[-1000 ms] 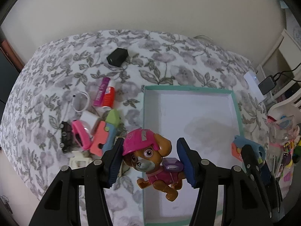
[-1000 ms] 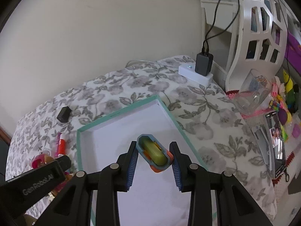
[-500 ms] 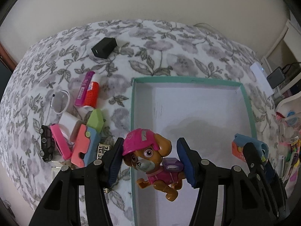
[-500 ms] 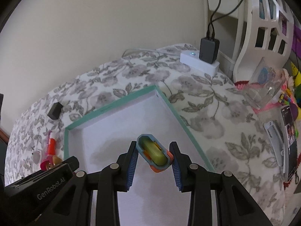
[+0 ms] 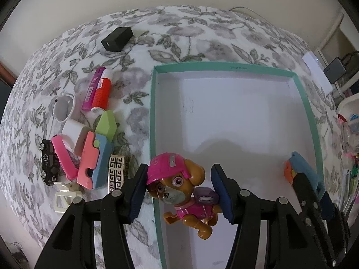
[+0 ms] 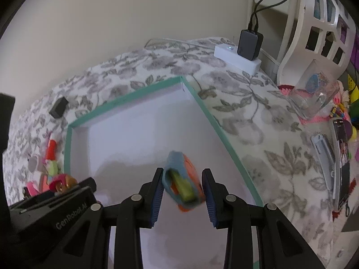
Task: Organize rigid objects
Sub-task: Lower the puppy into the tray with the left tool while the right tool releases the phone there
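Both grippers have been lowered since the earlier frames, so the shallow white box with the teal rim (image 5: 306,103) now fills more of each view. A brown plastic puppy figure in a pink helmet and vest (image 5: 179,186) is held in the left gripper (image 5: 178,194); its jaws stand about half open and are closed on the figure's head and its purple backpack. The figure hangs over the box's near left corner, straddling the rim. A blue and orange plastic case with a yellow-green insert (image 6: 182,180) is clamped in the right gripper (image 6: 181,190), whose jaws are narrowly set against its sides; the case is blurred. Beneath these jaws lies the white floor of the box.

Left of the left jaws, on the grey floral bedspread (image 5: 202,33), a cluster is seen: a pink and blue folding case (image 5: 93,159), a green block (image 5: 106,125), a black toy car (image 5: 48,162), and a red tube (image 5: 102,89) beside a purple tube (image 5: 93,87). Beyond them lies a black charger block (image 5: 117,38).
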